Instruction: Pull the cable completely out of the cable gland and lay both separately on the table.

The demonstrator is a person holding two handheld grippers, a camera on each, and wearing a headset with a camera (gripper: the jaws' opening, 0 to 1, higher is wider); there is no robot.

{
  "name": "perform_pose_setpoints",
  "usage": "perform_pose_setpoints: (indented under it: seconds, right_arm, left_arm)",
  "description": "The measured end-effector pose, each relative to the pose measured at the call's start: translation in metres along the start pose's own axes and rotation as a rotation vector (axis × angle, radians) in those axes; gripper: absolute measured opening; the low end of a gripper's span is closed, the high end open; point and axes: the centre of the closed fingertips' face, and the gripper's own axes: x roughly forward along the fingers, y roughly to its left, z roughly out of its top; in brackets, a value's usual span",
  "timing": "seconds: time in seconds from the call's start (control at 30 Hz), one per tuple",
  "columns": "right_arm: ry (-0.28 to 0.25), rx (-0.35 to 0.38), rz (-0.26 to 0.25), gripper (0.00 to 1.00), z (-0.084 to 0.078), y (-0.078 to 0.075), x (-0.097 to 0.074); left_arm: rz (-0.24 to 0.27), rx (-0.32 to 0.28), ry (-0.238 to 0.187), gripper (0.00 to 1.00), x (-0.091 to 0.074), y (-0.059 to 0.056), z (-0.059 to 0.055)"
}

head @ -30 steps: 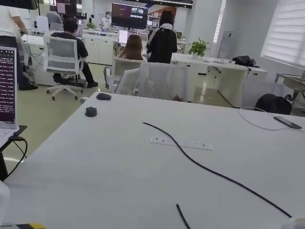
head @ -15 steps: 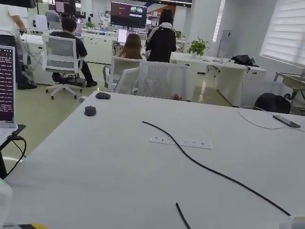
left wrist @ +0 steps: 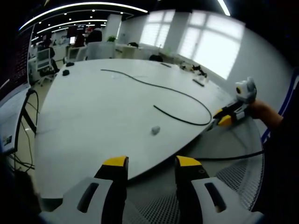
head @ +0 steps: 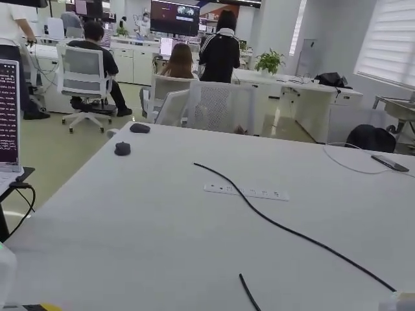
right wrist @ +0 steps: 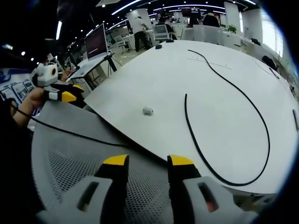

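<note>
Cable gland (left wrist: 155, 130) and cable (left wrist: 187, 100) are lying apart near the tabletop's (left wrist: 93, 121) edge. Left hand-held gripper (left wrist: 152, 162) and right hand-held gripper (right wrist: 147, 160) are hovering empty, jaws parted.

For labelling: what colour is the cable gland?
Cable gland: light grey, clearest in the right gripper view.

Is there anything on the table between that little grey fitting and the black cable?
Nothing: in the right gripper view, bare white table separates the cable gland from the black cable.

Black cable (head: 295, 234) snakes across the white table (head: 130, 227) — by a power strip (head: 246, 192).
</note>
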Motion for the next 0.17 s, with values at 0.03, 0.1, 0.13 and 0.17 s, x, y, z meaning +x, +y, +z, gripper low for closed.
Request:
perform_pose_setpoints:
  seconds: [0.03, 0.1, 0.13, 0.17]
  right_arm:
    - [0.000, 0.000, 0.000, 0.34, 0.0000, 0.0000, 0.0000]
    - [0.000, 0.000, 0.001, 0.34, -0.0001, 0.0001, -0.0001]
    - [0.000, 0.000, 0.000, 0.34, -0.0001, 0.0001, -0.0001]
    - [0.001, 0.000, 0.000, 0.34, -0.0002, 0.0001, -0.0002]
  left_arm:
    - [0.000, 0.000, 0.001, 0.40, 0.0001, 0.0002, -0.0001]
    - [0.001, 0.000, 0.002, 0.40, 0.0004, 0.0008, -0.0005]
    - [0.002, -0.002, 0.002, 0.40, 0.0006, 0.0013, -0.0008]
    - [0.001, -0.003, 0.001, 0.40, 0.0008, 0.0013, -0.0011]
